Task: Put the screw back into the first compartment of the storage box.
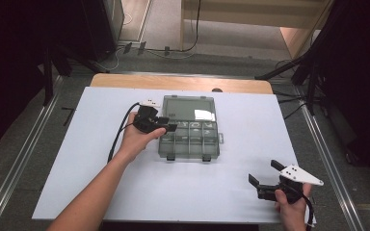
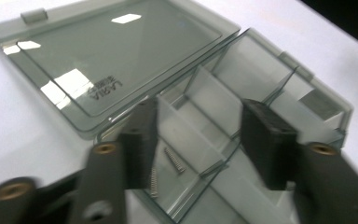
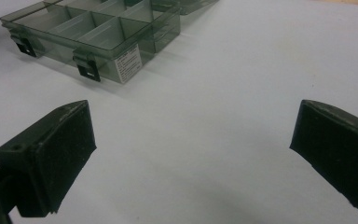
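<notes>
Clear organizer box point(image 1: 189, 139) sits lid-open near the table's point(image 1: 101, 183) far edge, centre. L gripper point(image 1: 166, 126) hovers over box's left compartments, jaws apart w/ nothing between; two small springs point(image 2: 173, 161) lie in compartment below. R gripper point(image 1: 265, 174) near table's near-right corner, jaws wide, empty.

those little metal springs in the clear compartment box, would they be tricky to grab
Probably: the thin coiled metal springs look tiny and light, likely rolling or slipping between the left gripper jaws. They lie against the smoky clear plastic compartment box walls, leaving little room.
</notes>
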`<state>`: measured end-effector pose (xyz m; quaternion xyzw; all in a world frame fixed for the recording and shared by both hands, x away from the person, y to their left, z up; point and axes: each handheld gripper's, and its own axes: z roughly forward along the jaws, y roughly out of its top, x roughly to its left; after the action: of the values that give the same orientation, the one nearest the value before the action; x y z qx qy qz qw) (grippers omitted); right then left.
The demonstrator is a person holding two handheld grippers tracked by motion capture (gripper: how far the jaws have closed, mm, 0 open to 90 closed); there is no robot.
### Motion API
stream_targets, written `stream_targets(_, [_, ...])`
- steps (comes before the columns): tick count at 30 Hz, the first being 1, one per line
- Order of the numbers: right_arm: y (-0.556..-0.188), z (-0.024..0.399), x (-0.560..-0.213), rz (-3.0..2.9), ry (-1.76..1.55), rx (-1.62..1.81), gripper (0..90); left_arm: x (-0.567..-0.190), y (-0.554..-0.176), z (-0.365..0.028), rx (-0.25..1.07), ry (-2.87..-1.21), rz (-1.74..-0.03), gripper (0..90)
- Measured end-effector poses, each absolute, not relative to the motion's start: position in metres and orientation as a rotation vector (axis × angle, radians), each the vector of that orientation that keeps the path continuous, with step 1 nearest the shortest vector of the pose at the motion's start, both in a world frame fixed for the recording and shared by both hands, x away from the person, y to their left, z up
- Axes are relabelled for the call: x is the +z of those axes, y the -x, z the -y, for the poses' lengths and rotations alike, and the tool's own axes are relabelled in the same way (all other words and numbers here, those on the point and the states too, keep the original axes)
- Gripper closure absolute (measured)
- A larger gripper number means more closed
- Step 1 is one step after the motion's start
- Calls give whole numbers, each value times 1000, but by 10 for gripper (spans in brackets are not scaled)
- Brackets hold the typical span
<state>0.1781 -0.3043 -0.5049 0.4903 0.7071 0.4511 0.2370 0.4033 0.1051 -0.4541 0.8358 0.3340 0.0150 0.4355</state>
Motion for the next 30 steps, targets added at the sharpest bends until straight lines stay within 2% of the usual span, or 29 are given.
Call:
stream_targets(7, [-179,298,-500,-1939,-1342,1258,0,-450,-403,-108,31,-2039,-817,24])
stream_targets(8, [-180,298,-499,-1940,-1341,1260,0,-450,-403,-109,15,-2038,-806,0])
stream_targets(18, [-194,286,-485,-1947,-1336,1323,2,-447,-407,-120,42,-2033,-831,0])
stream_targets(23, [-203,279,-478,-1948,-1335,1354,34,-447,-408,-124,41,-2040,-813,0])
stream_targets(30, [-219,267,-472,-1949,-1323,1351,143,-448,-408,-125,43,-2036,-797,0])
